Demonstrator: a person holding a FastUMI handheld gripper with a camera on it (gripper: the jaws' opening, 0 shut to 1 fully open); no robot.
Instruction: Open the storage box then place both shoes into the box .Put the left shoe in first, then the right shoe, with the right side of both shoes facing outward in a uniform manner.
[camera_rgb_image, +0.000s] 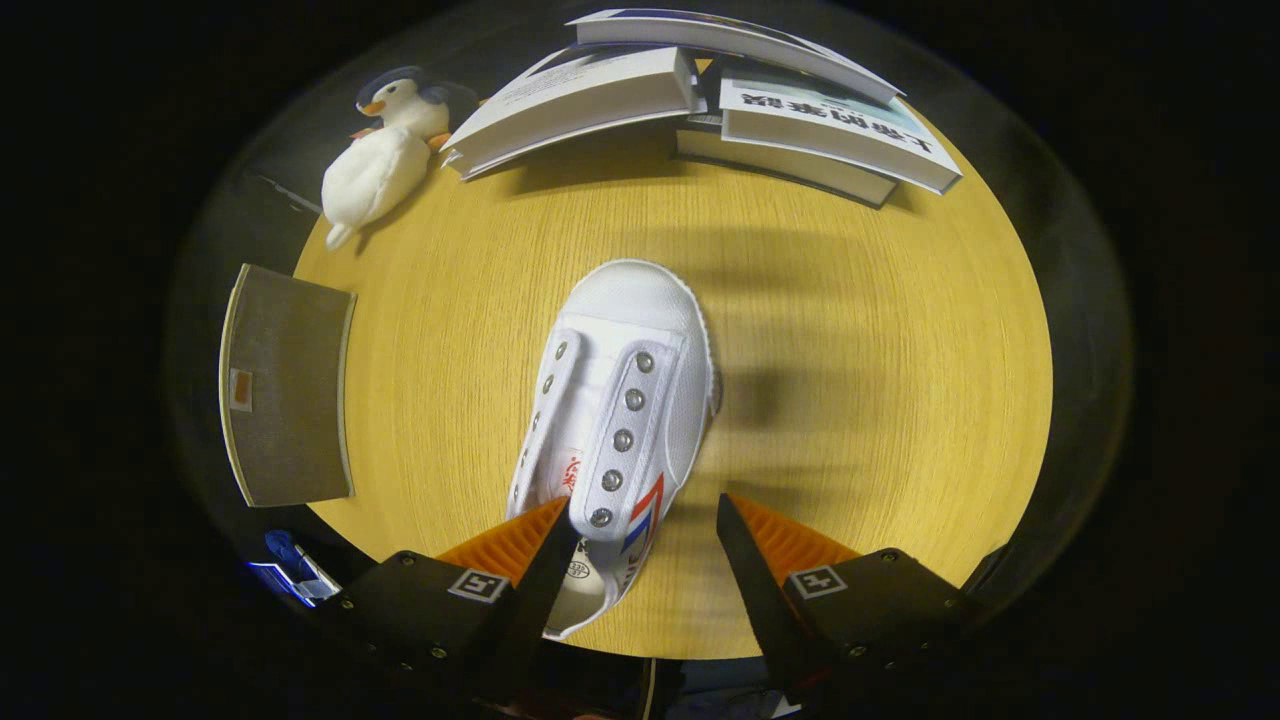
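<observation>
Shoe (620, 400), white canvas, lies on wood-grain table (880, 400) between the gripper (645, 520)'s wide-spread fingers.

Steep, close downward view over table (850, 380)

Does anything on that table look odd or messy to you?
A few things. The white shoe has no laces, its eyelets bare. The books beyond it lie in a loose, crooked pile. A penguin toy lies tipped over beside them. The gripper is open around the shoe's heel end.
</observation>
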